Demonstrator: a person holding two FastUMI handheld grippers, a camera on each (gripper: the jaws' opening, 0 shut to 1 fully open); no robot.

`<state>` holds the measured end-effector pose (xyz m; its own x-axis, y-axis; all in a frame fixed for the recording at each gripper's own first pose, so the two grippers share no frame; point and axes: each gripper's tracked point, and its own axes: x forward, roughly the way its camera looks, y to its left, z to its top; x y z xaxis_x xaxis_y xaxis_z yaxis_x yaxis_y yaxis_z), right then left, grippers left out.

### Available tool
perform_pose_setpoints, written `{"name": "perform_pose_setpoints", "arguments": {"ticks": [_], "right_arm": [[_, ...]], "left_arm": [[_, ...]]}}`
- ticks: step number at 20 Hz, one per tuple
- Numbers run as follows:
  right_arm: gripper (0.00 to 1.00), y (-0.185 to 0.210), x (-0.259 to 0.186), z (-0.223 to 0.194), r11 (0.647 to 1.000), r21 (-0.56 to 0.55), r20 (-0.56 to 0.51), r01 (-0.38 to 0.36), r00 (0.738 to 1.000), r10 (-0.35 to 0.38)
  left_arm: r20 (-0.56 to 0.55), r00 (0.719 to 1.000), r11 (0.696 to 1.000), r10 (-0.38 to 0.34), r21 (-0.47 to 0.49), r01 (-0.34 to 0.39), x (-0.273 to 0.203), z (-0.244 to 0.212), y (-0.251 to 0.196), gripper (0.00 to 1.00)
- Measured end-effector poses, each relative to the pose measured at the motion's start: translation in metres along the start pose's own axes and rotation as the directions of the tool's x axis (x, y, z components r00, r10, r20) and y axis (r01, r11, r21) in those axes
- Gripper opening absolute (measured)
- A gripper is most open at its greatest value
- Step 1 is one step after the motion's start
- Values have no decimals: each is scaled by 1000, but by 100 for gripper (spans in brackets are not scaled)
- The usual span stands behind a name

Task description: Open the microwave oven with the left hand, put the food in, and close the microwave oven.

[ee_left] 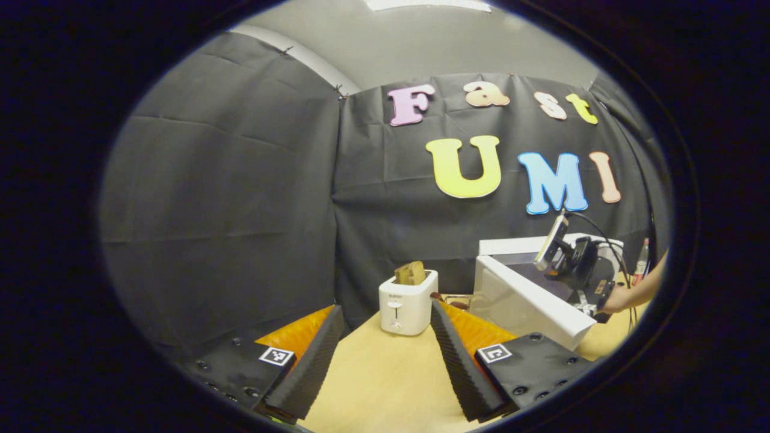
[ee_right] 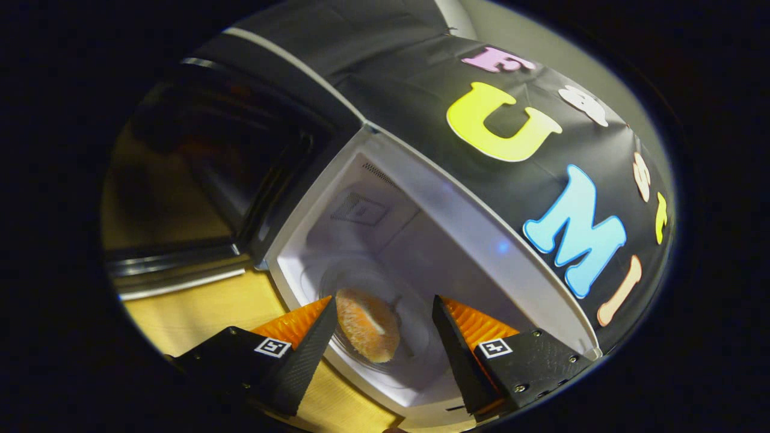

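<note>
Food (ee_right: 368, 325) lies on the plate (ee_right: 415, 337) inside the microwave (ee_right: 481, 228), door (ee_right: 198, 180) swung wide, right gripper (ee_right: 381, 337) spread apart around it as if just released, left gripper (ee_left: 385, 355) open, empty.

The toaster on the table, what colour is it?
White. The toaster shows best in the left gripper view.

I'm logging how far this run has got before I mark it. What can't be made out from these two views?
- Left gripper view: the open door and the right gripper hide the microwave cavity.
- Right gripper view: whether the food rests on the glass plate, or hangs above it, is unclear; the open fingers flank it.
- Right gripper view: the door glass is dark, its handle indistinct.
- Left gripper view: the bottle is too small to identify.
</note>
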<state>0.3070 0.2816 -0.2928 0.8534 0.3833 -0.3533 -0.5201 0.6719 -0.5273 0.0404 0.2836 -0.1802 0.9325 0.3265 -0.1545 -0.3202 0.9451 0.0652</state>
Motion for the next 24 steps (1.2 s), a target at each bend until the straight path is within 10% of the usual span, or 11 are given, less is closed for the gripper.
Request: {"name": "perform_pose_setpoints", "arguments": {"ticks": [14,16,21,24], "right_arm": [[97,-66,-196,66,940,328,130,96,981,-145],[97,-71,-216,65,938,331,137,101,978,-154],[97,-95,-248,48,915,373,101,156,973,-207],[97,-107,-263,35,896,401,67,190,969,-236]], "left_arm": [[-110,982,987,-151,42,157,18,-58,-54,91],[-119,977,983,-179,18,182,15,-60,-66,84],[-117,954,960,-277,13,280,4,-52,-116,13],[-129,924,932,-361,-19,362,-2,-49,-153,12]]}}
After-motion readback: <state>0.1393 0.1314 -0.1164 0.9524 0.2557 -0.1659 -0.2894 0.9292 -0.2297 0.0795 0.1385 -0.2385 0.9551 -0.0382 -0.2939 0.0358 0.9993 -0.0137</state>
